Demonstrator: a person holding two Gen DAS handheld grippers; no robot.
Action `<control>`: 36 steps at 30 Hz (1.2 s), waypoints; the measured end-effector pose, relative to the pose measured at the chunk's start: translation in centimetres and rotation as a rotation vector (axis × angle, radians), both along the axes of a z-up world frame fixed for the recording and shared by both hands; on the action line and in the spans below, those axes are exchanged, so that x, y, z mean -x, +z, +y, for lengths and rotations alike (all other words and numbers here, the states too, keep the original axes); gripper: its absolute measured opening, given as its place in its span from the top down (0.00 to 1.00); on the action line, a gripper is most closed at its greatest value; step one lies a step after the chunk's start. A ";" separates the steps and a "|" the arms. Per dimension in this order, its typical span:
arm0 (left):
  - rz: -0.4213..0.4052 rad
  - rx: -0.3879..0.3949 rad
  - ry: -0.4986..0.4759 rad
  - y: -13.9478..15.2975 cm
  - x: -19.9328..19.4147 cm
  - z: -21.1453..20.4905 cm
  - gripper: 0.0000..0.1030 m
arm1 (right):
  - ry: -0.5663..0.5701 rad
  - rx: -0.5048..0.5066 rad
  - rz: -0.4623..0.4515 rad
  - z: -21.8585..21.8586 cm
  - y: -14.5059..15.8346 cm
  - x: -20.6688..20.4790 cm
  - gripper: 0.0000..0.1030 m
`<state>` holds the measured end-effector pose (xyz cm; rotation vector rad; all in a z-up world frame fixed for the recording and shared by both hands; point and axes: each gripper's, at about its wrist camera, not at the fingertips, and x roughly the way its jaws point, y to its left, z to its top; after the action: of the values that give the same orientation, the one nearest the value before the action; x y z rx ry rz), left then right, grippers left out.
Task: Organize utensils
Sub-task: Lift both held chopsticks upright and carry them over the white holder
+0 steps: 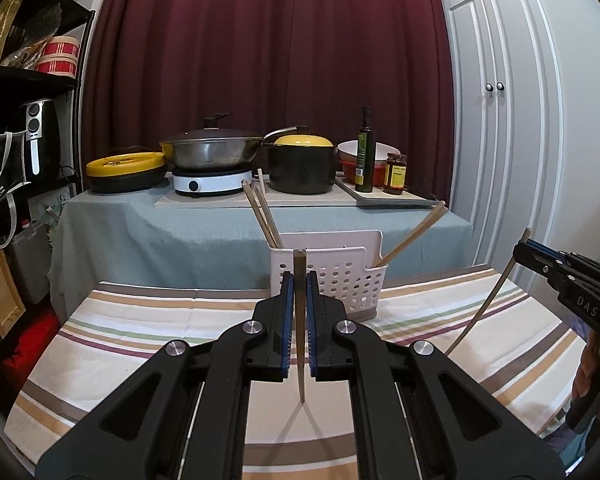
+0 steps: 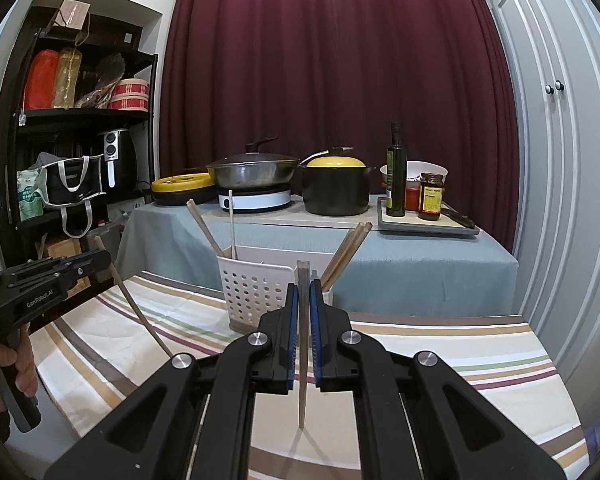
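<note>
L gripper (image 1: pixel 299 280) clamped on a chopstick (image 1: pixel 300 328), stick upright btwn the blue pads, tip touching the striped cloth (image 1: pixel 140 320). R gripper (image 2: pixel 304 294) same w/ 2nd chopstick (image 2: pixel 302 344). White basket (image 1: pixel 340 276) w/ other chopsticks just ahead.
</note>
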<state>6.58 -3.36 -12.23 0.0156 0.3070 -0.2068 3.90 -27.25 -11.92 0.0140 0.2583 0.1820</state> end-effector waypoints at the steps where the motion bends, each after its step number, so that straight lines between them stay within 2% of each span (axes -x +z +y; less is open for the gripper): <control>1: 0.000 -0.001 0.001 0.0 -0.1 0.0 0.94 | 0.000 -0.003 0.001 -0.1 0.0 -0.1 0.93; 15: -0.014 -0.005 -0.003 0.0 -1.0 -0.2 0.94 | -0.007 -0.012 0.003 -0.3 0.3 -0.9 0.93; 19: -0.011 0.021 -0.014 0.4 -1.2 -0.1 0.94 | -0.004 -0.018 -0.002 -0.5 0.6 -1.0 0.93; 26: -0.045 0.056 -0.048 2.9 -1.6 -0.2 0.94 | 0.018 -0.038 -0.039 -0.6 2.4 -1.2 0.93; 36: -0.185 0.054 -0.085 8.2 -3.2 -1.1 0.94 | 0.059 -0.047 -0.169 -0.2 7.0 -2.3 0.93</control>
<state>9.75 -4.50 -4.01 -0.0056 0.1162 -0.2963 6.23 -27.44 -4.88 0.0377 0.0860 0.2466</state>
